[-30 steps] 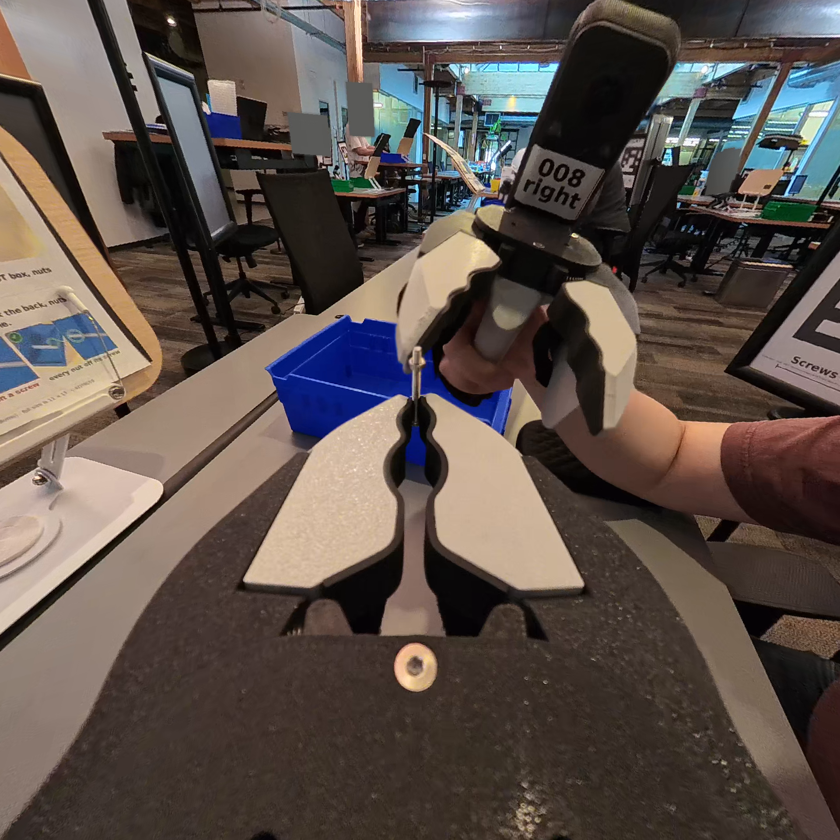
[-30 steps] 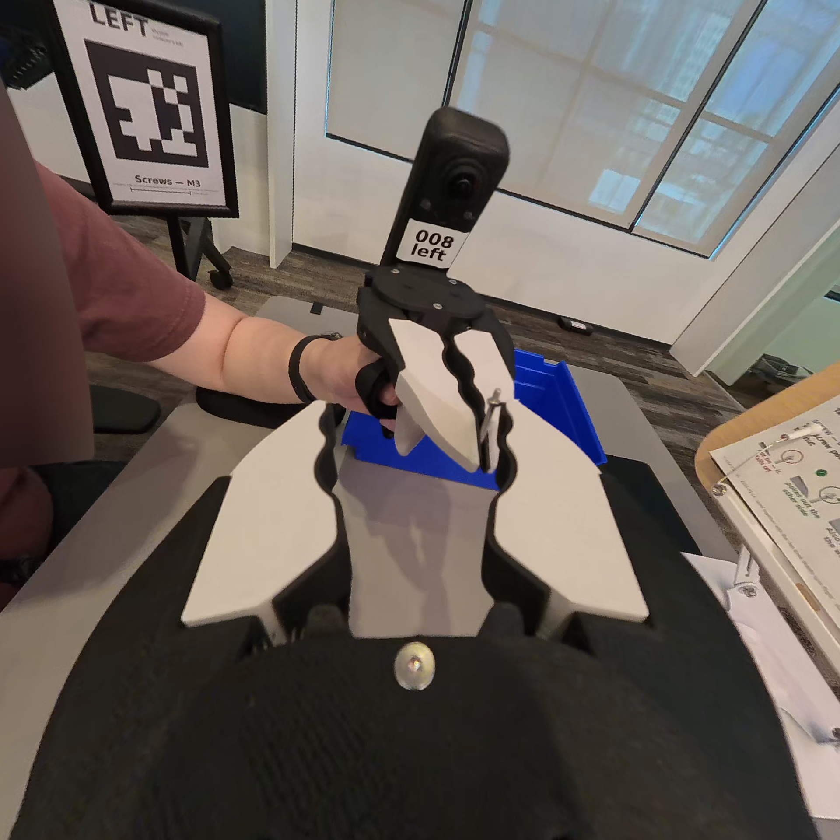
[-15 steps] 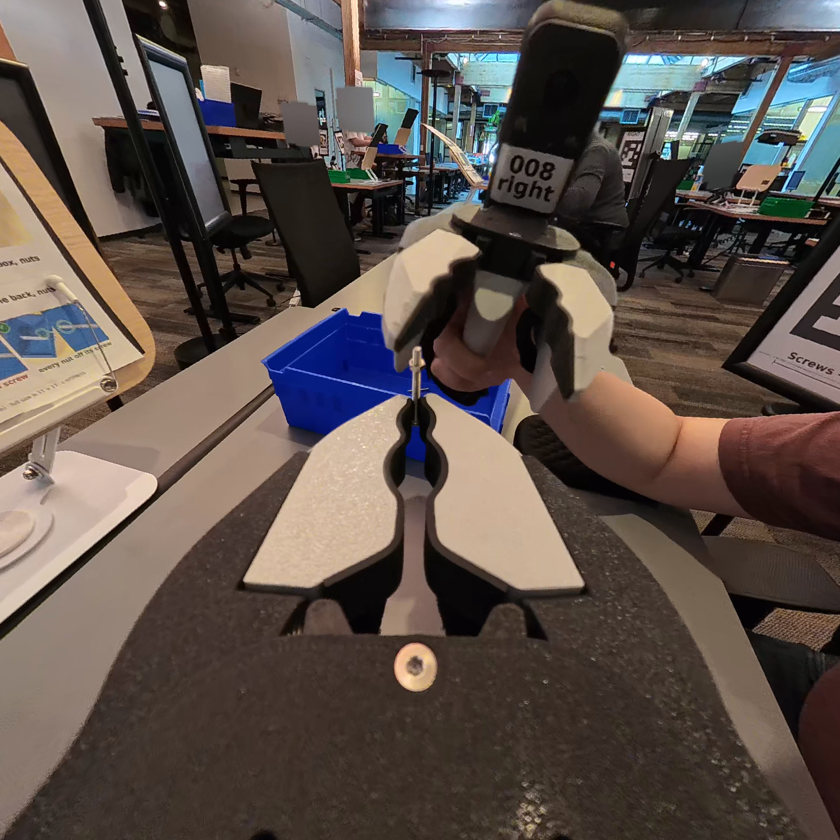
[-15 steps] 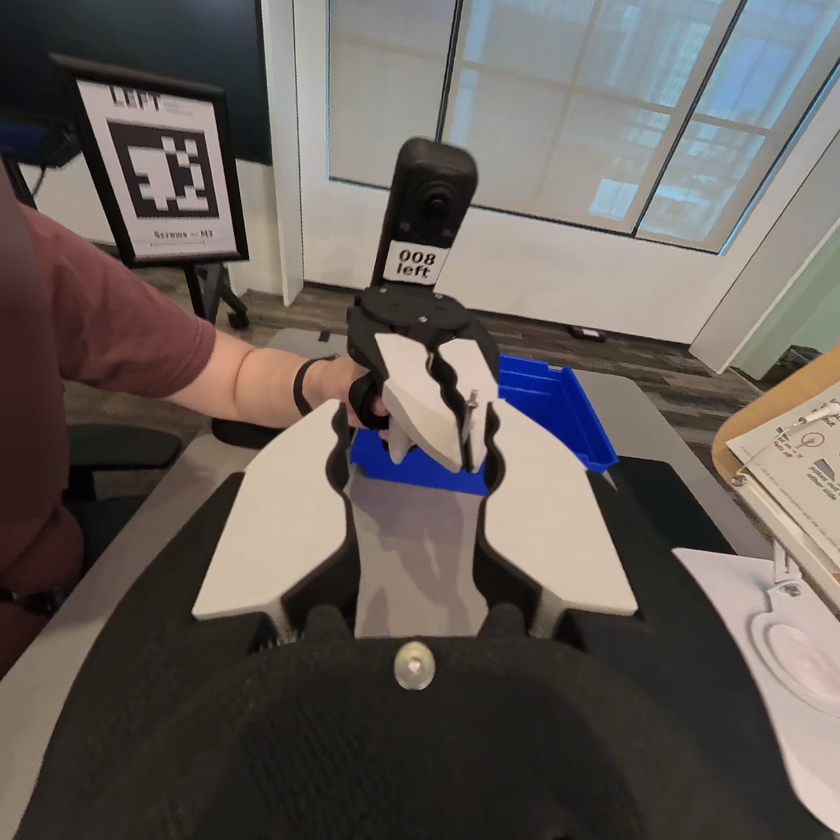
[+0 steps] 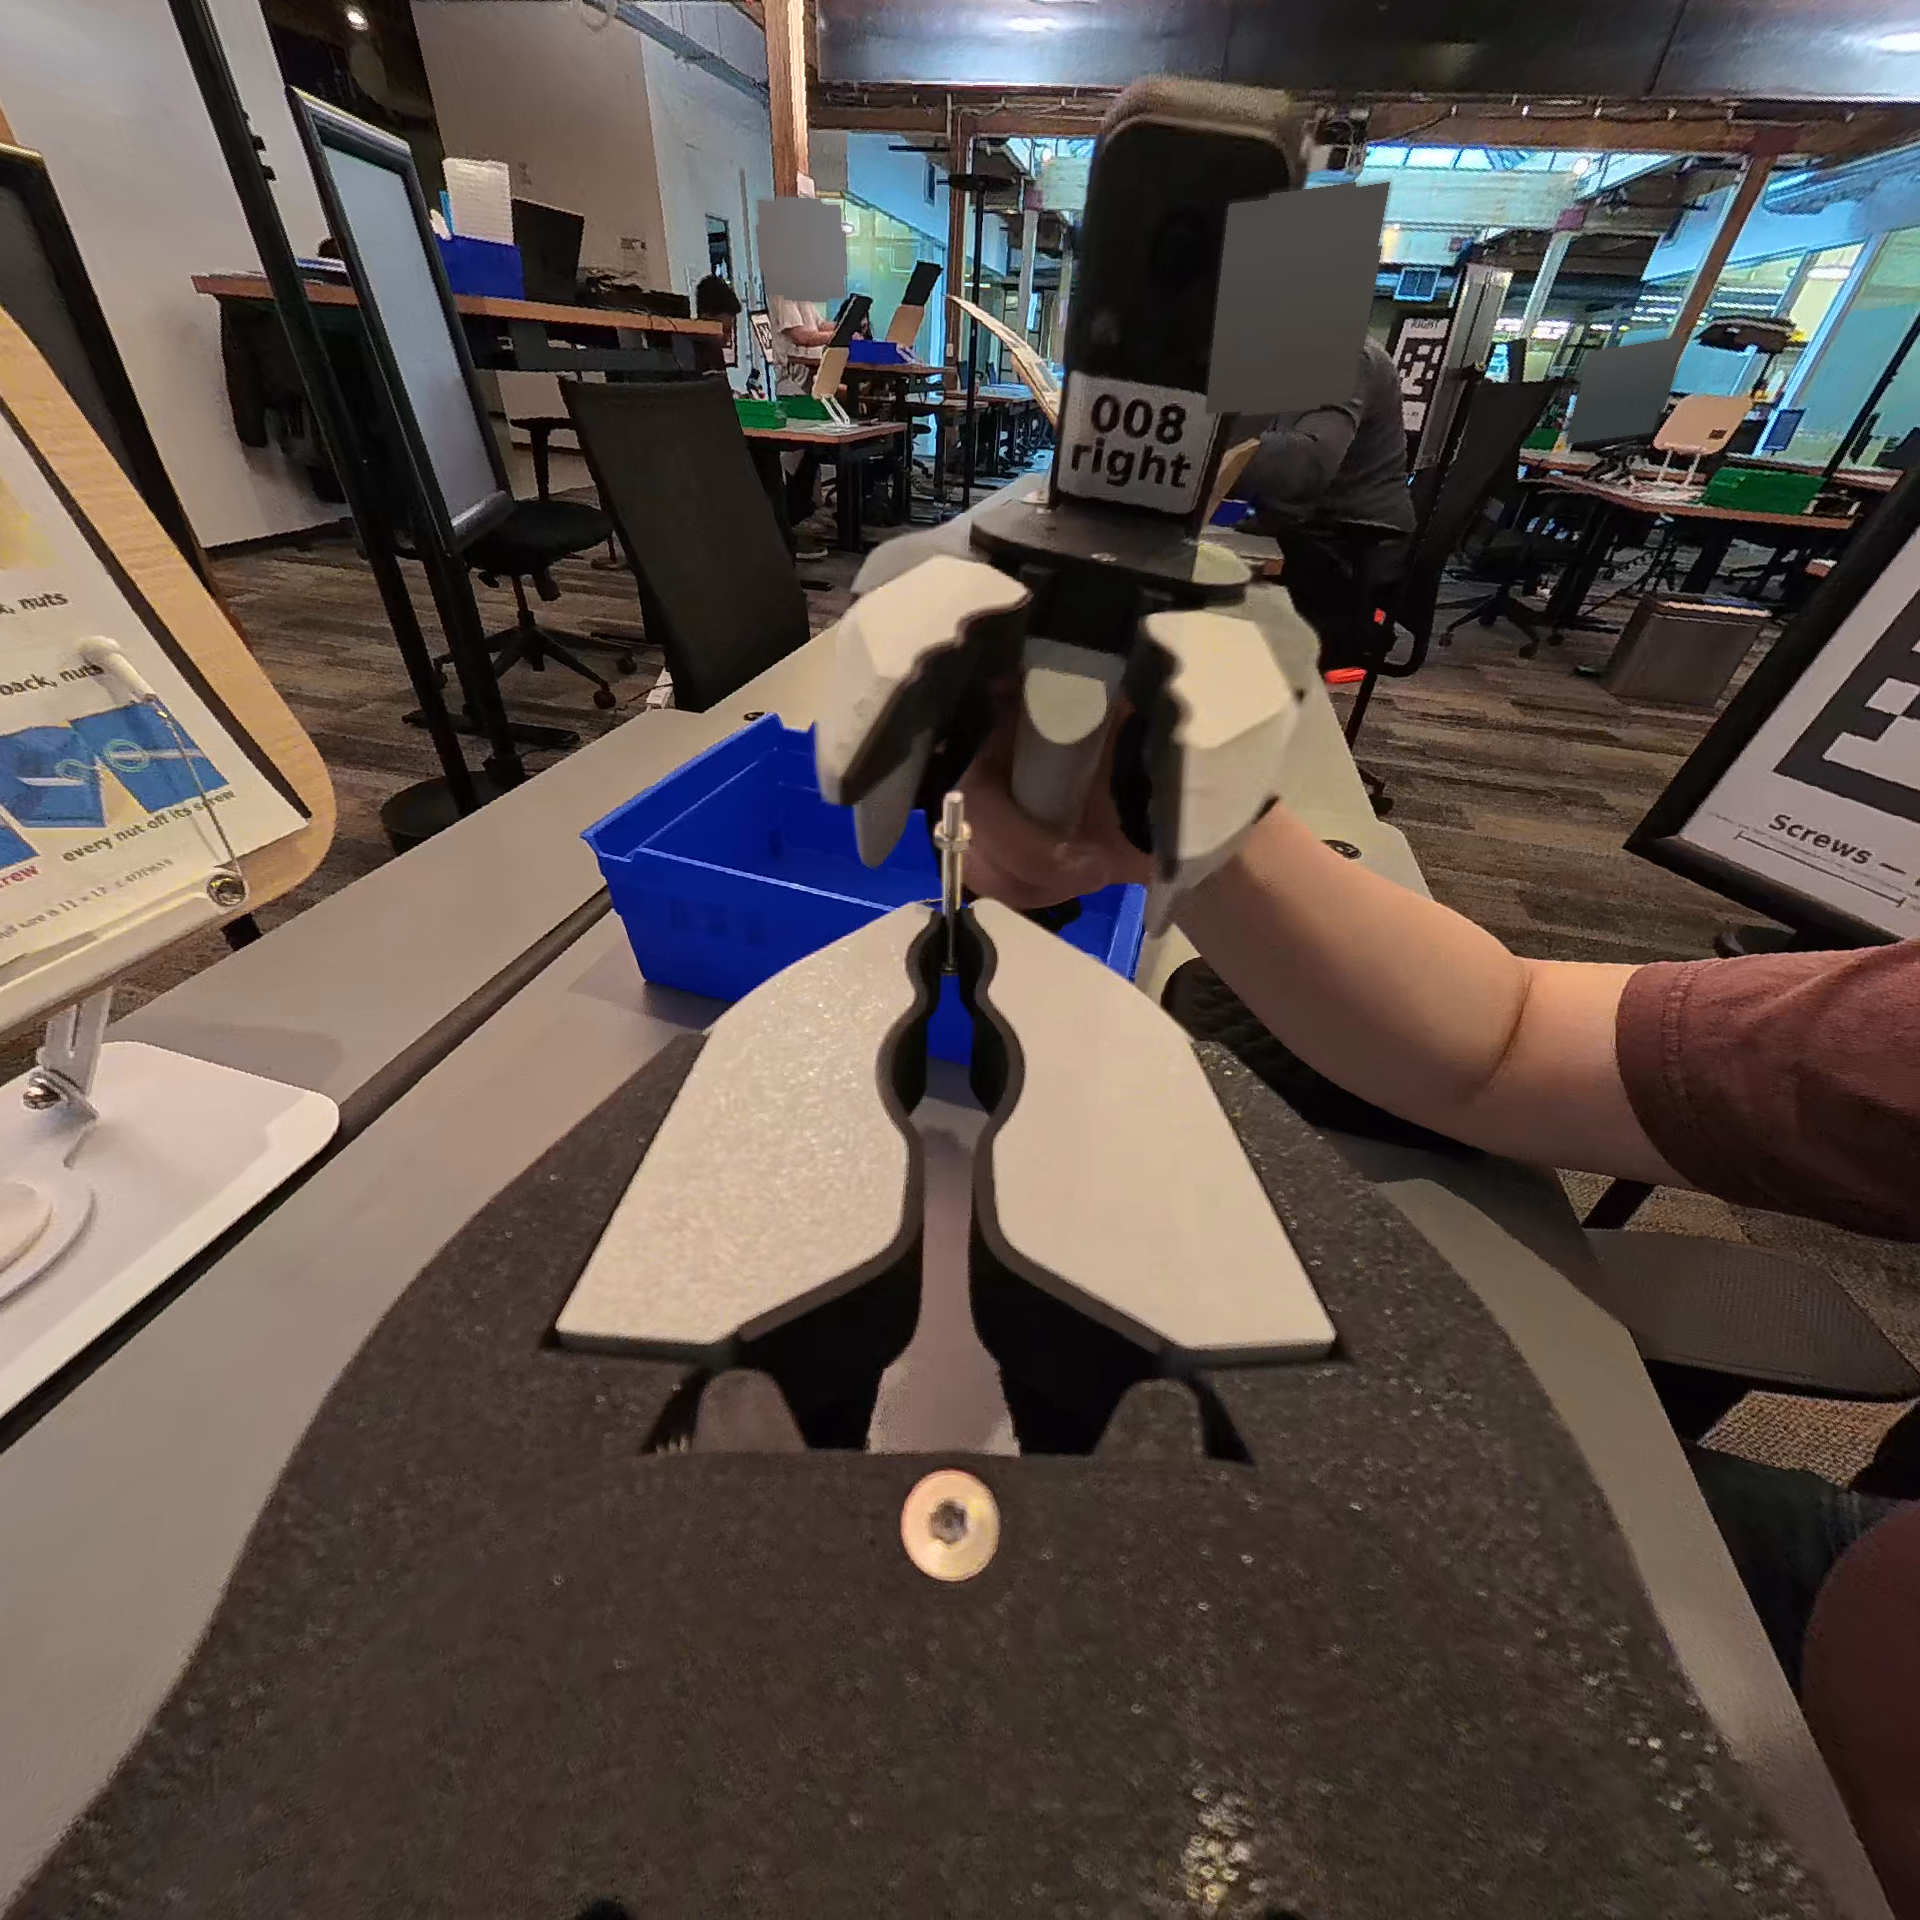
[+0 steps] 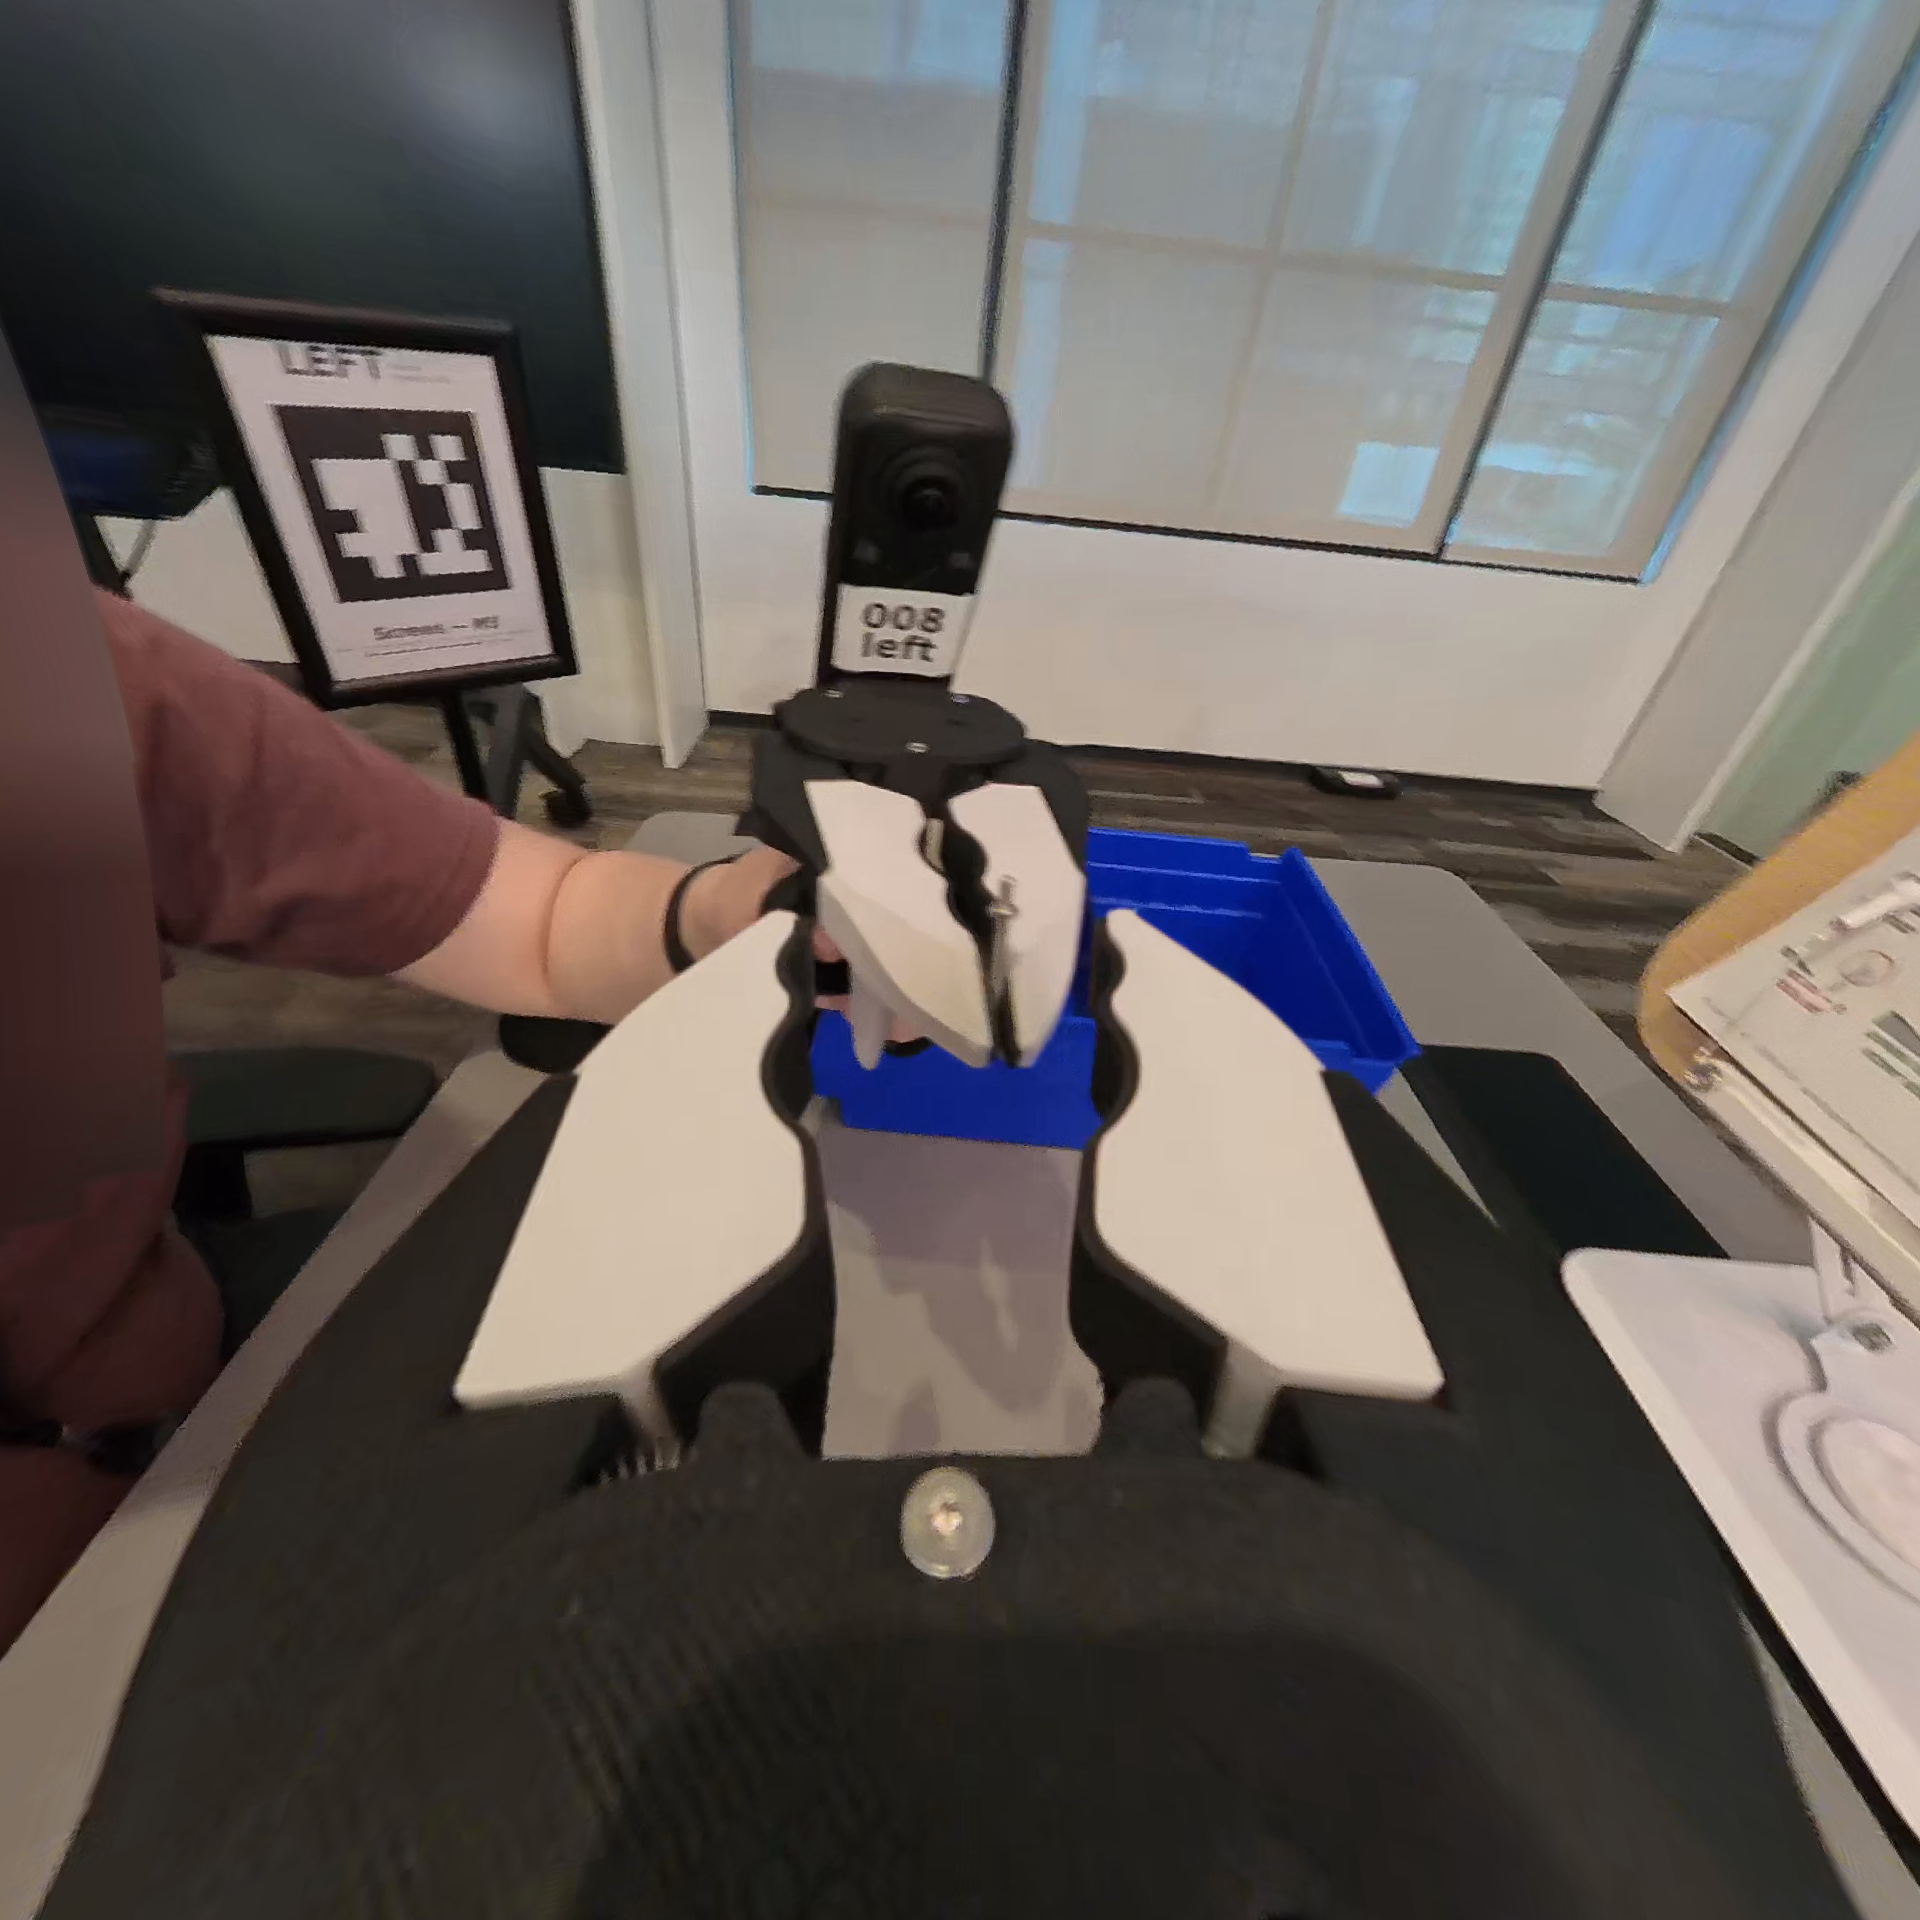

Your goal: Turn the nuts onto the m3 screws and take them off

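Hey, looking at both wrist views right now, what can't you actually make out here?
- Blue bin contents: both views, hidden by its walls and the grippers.
- Lower screw shank: left wrist view, buried between the left gripper fingers.
- Whether a nut sits on the screw: too small in both views.
- Anything held by the open right gripper: none visible.

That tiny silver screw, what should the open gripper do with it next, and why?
Probably bring the open right gripper down a little and close its tips on the small nut near the top of the thin silver screw, then twist. The left gripper is already shut on the screw's lower end, holding it upright over the blue plastic bin, and the right gripper's fingers hang apart just above, holding nothing.
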The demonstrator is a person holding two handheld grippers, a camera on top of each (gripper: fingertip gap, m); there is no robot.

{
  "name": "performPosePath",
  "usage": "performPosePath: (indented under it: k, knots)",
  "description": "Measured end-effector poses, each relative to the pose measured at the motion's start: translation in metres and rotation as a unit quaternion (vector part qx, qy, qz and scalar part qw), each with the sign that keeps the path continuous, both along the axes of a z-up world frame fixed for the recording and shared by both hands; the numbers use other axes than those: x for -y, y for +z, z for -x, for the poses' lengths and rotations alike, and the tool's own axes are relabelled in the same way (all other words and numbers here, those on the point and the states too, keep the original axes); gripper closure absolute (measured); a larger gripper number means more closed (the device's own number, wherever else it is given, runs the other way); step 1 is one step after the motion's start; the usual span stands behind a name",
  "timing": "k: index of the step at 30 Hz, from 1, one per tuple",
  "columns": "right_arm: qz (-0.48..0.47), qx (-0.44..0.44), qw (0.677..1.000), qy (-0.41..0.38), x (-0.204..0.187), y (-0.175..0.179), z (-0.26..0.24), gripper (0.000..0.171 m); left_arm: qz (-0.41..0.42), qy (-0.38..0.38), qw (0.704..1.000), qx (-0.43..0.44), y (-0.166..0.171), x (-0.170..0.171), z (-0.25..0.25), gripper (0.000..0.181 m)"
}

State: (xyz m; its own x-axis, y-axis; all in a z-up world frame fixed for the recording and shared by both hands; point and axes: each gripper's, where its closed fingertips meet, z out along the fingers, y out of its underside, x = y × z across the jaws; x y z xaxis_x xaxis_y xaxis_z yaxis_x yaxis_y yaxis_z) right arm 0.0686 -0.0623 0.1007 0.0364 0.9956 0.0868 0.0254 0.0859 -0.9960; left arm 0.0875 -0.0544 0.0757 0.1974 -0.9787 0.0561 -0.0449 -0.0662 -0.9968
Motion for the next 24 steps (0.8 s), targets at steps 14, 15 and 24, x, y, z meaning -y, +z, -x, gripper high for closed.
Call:
performPosePath:
  k: [14,15,24]
  knots:
    - [0.077,-0.005,0.997,0.030,-0.0044,-0.0094,0.0059,0.164,-0.002,-0.006,1.000,-0.008,-0.0020,0.0027,-0.0024,0.180]
    - [0.081,-0.006,0.996,0.032,-0.0048,-0.0096,0.0057,0.166,-0.002,-0.009,1.000,-0.010,-0.0024,0.0036,-0.0029,0.179]
    - [0.135,-0.026,0.987,0.078,-0.0033,-0.0096,0.0026,0.169,0.017,-0.035,0.999,-0.008,-0.0033,0.0087,-0.0052,0.178]
